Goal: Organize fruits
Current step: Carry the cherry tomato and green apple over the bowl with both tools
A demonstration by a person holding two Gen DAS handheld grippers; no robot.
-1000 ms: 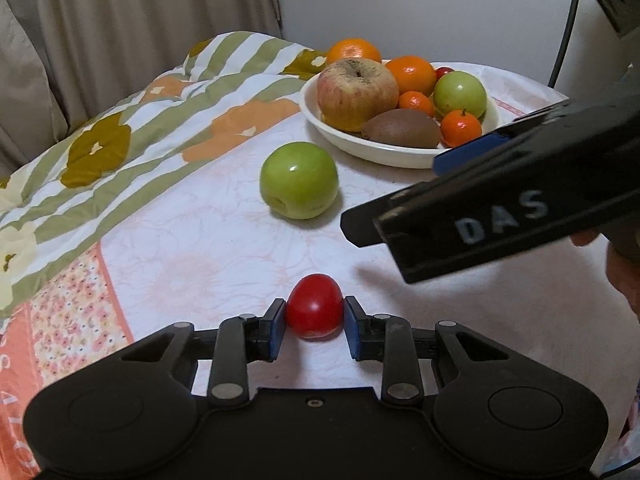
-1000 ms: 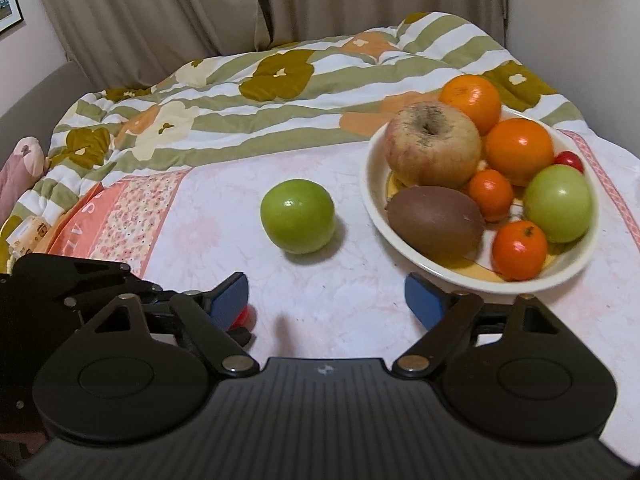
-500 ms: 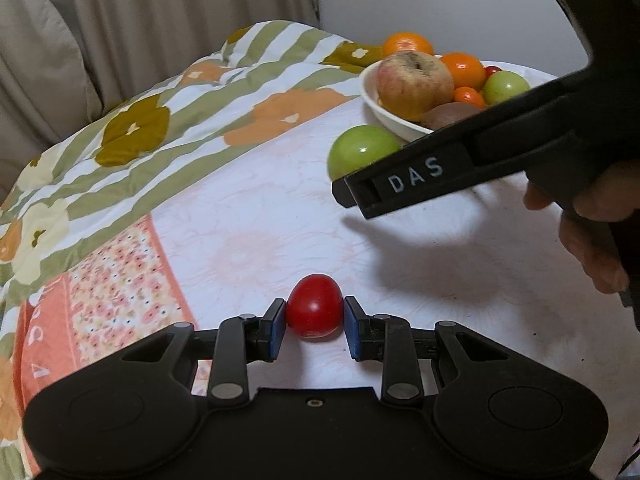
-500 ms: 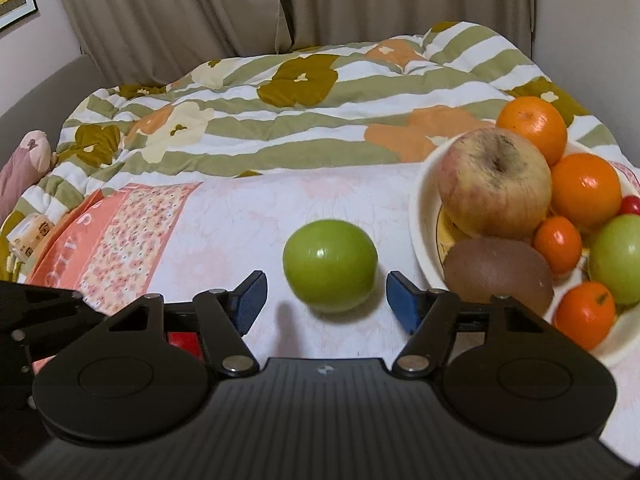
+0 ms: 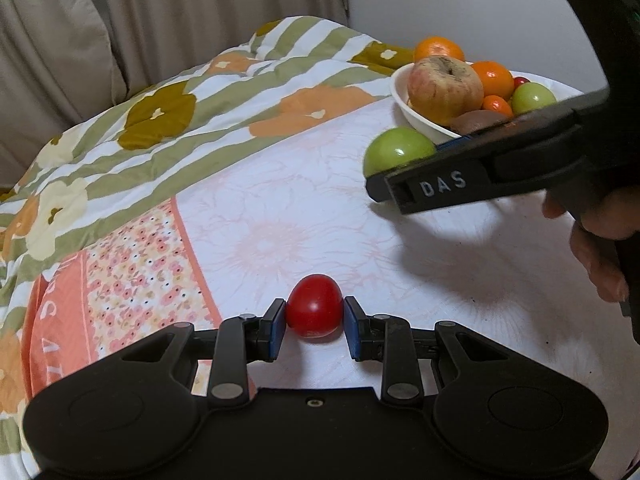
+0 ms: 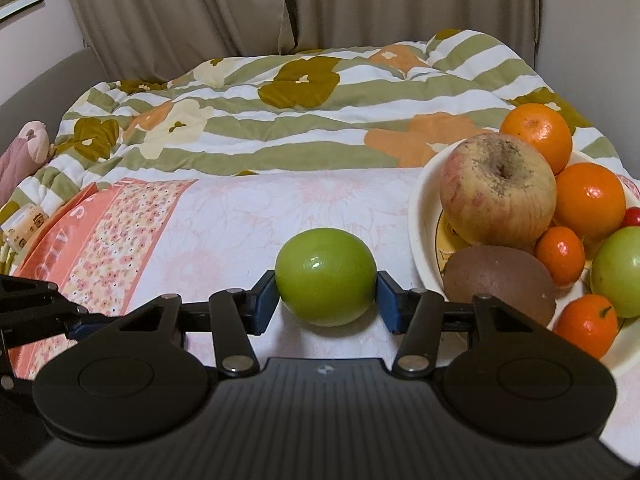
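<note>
My left gripper (image 5: 314, 322) is shut on a small red tomato (image 5: 314, 311) resting on the white floral cloth. My right gripper (image 6: 326, 298) straddles a loose green apple (image 6: 326, 276) on the cloth, with its blue pads at the apple's sides; the apple also shows in the left wrist view (image 5: 398, 151). A white bowl (image 6: 422, 216) just right of the apple holds a large apple (image 6: 496, 190), oranges, a kiwi (image 6: 498, 278), small mandarins and a second green apple (image 6: 618, 270). In the left wrist view the bowl (image 5: 404, 98) is partly hidden behind the right gripper's body.
A green-striped floral quilt (image 6: 280, 120) lies bunched beyond the white cloth. An orange patterned cloth panel (image 5: 120, 272) lies to the left. Curtains (image 6: 280, 4) hang behind. The left gripper's body (image 6: 32, 308) sits at the lower left of the right wrist view.
My right gripper moved forward and left until the green apple sits between its fingers, and the fingers narrowed around it. My left gripper kept hold of the tomato and its view swung left.
</note>
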